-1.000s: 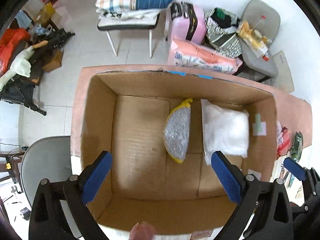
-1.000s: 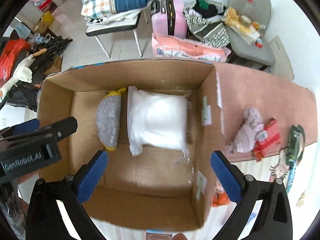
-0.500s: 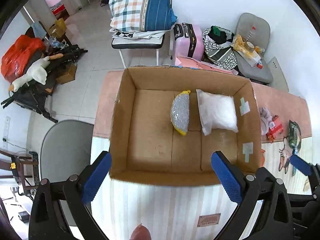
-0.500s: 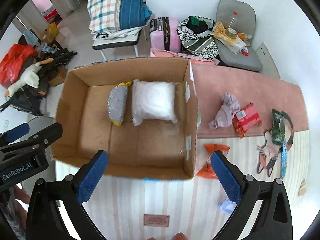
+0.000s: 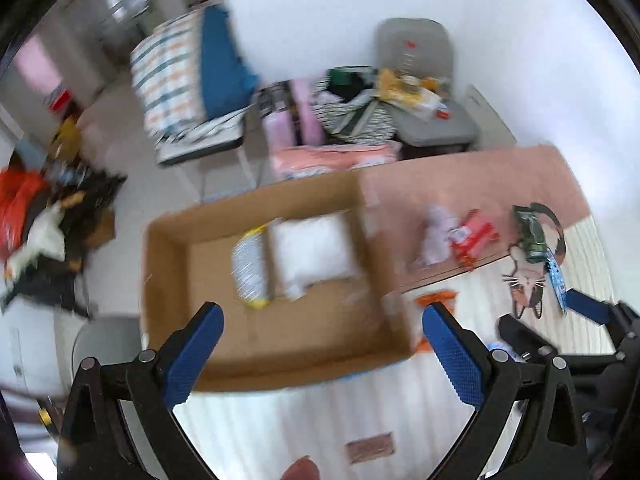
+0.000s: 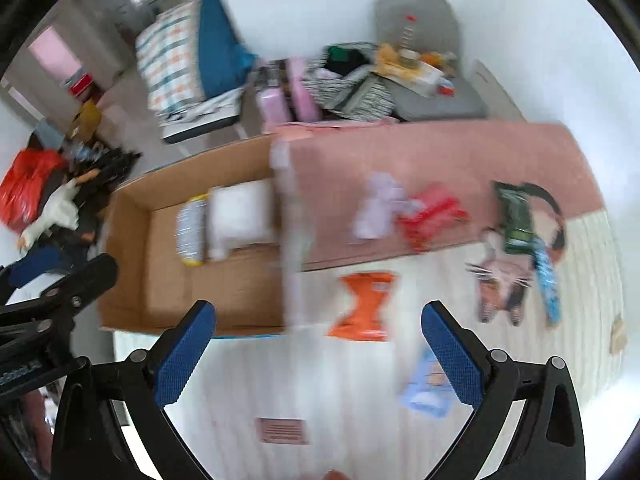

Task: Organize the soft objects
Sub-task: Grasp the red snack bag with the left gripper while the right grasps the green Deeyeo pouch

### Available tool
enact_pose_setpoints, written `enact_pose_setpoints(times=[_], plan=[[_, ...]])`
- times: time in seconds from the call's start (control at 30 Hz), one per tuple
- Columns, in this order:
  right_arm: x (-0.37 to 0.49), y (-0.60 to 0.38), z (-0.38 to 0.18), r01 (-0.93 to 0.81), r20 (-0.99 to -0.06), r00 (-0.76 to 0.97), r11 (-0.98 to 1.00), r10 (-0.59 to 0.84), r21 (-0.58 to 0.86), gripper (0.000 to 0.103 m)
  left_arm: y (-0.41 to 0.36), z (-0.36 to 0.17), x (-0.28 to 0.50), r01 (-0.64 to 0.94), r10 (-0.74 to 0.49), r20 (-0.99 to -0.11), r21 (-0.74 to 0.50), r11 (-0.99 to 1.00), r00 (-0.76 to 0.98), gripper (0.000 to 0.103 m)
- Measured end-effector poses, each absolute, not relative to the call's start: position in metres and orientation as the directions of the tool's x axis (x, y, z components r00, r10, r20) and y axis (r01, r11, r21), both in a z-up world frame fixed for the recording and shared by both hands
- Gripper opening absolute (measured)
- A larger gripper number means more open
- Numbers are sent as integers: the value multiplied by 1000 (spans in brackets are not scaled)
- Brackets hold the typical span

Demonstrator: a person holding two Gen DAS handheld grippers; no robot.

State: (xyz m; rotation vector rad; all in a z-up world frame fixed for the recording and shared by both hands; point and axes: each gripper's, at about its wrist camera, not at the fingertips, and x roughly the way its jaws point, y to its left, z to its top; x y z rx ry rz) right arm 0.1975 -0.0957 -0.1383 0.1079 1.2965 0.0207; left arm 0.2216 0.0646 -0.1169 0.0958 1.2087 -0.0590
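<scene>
An open cardboard box [image 5: 168,280] [image 6: 128,248] stands on the table's left part. In it lie a grey and yellow sponge pad [image 5: 250,268] [image 6: 191,232] and a white pillow-like bag [image 5: 314,252] [image 6: 240,216]. Right of the box lie a lilac cloth [image 5: 436,236] [image 6: 378,204], a red packet [image 5: 472,236] [image 6: 434,212], an orange packet [image 6: 364,304] and a light blue packet [image 6: 426,388]. My left gripper [image 5: 322,356] is open and empty, high above the box's near wall. My right gripper [image 6: 316,354] is open and empty, above the striped cloth right of the box. Both views are blurred.
A green packet [image 6: 516,216] and a blue stick [image 6: 546,280] lie on a cat-print mat at the right. The table has a pink cloth [image 6: 440,152] behind and a striped cloth [image 6: 320,392] in front. Chairs, a suitcase and clutter stand beyond.
Both grippers have risen out of the box and swung to the right, still open. The box and its contents look smaller and lie further left in both views.
</scene>
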Motion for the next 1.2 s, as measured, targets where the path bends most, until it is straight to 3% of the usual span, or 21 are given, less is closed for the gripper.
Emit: enact_pose_setpoints(times=[0.2,0.3,0.37,0.53,0.67,0.7,0.77,0.87,0.93,1.03,1.07,1.13,1.2], plan=[[260,-248,-175,222,-982,188,975,-18,25,103,-52,-175,302,272,2,-964,77,959,266,102],[294,-310,-213,262,-994,112,964,8,37,101,-109,-223,338,386,32,-984,99,917,178,102],[312,-334,-237,266,-997,64,962,48,63,93,-147,-262,361,473,59,-993,101,875,103,102],[343,-364,-297,245,-996,-48,967,80,66,89,-202,-340,377,630,146,-988,88,772,-41,102],[359,-373,-335,231,-987,-118,970,107,78,89,-218,-384,381,641,171,-972,29,767,-162,101],[362,-374,-342,226,-985,-132,971,109,77,89,-219,-388,382,638,174,-970,26,770,-170,97],[366,-376,-355,221,-981,-157,972,115,78,89,-221,-395,382,621,164,-965,1,784,-205,68],[370,-379,-372,216,-973,-197,974,117,73,89,-221,-396,382,566,150,-957,-17,824,-248,56],[372,-379,-384,216,-967,-226,974,121,71,89,-218,-393,381,515,125,-958,-28,857,-260,52],[373,-377,-390,212,-967,-234,976,97,47,74,-208,-394,381,414,85,-956,-41,909,-279,52],[373,-376,-388,204,-970,-233,979,64,15,57,-206,-394,380,387,73,-957,-44,921,-282,50],[372,-375,-383,218,-972,-226,976,70,20,39,-197,-389,376,315,38,-958,-56,948,-285,45],[369,-371,-371,222,-974,-207,974,92,45,37,-189,-377,369,258,-23,-962,-96,962,-271,44]])
